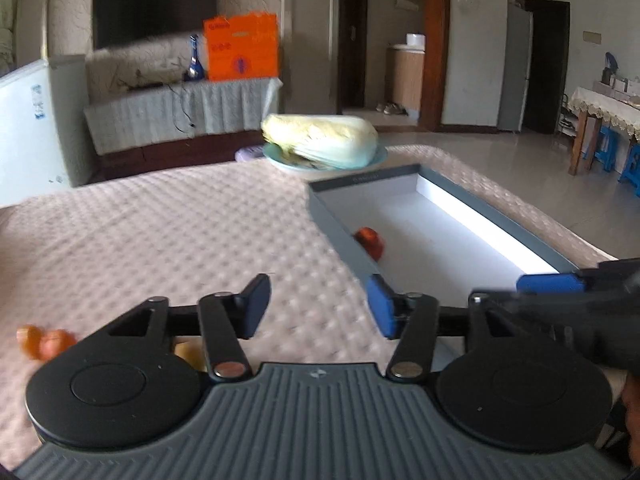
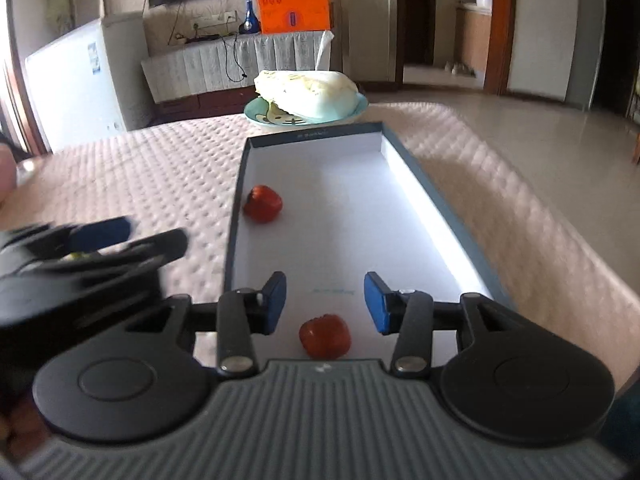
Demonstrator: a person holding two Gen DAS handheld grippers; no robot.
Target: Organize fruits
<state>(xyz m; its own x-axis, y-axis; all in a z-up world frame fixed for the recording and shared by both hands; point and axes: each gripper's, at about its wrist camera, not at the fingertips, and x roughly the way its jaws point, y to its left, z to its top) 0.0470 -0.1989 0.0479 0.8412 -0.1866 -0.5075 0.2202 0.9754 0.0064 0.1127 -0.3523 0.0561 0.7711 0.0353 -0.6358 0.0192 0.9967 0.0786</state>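
Red, glossy, rounded small fruit [image 2: 325, 336]: lies in the near end of the grey shallow cardboard tray [image 2: 240, 184], just below the right gripper [image 2: 325, 304], whose jaws stand apart, empty. Judged light, smooth, bruisable; best taken across its middle. A second red fruit [image 2: 263, 203] lies farther left. Left gripper [image 1: 318, 304] open, empty. Orange pieces [image 1: 44, 342] wait near left; pale cabbage on a plate [image 2: 308, 90] far, unobstructing.

1. Soft, even daylight; a bright strip glares along the box's inner wall [image 1: 484, 220].
2. Left wrist view smeared; the other gripper [image 2: 100, 248] blurs.
3. Fisheye bends the edges.
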